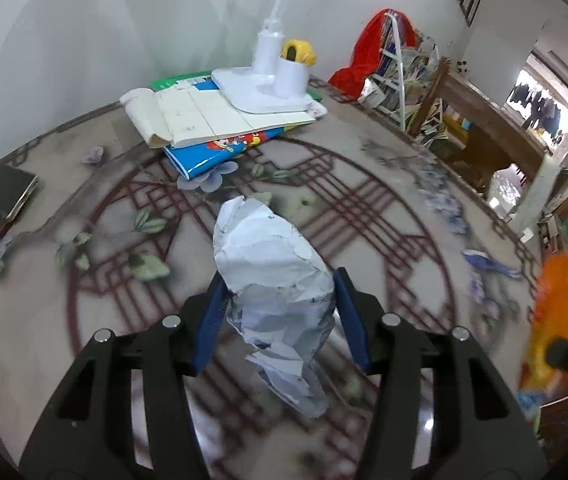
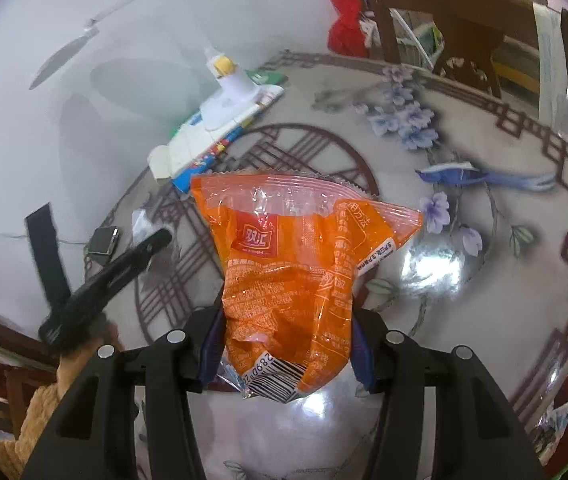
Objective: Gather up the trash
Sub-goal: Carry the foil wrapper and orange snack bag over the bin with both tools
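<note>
We take the white desk lamp base (image 1: 268, 84) on its stack of books (image 1: 220, 128) as our landmark. The crumpled paper (image 1: 272, 280) sits on the near side of that stack, between the pads of the left gripper (image 1: 280, 312). Those jaws stand partly closed and both blue pads appear to meet the wad. Its long axis runs away from us toward the lamp, the narrower crown pointing that way and a loose tail hanging near the palm.

The right gripper (image 2: 284, 344), right of the lamp, is clamped on the orange snack bag (image 2: 296, 272). The bag stands upright, serrated seal pointing toward the lamp, barcode end nearest us.

Risks, in our judgement:
- The paper may compress and slip, because the grip sits low on a soft wad.
- The slick film may slide free during a fast swing.
- We see no bin, so the drop point is unknown.
</note>
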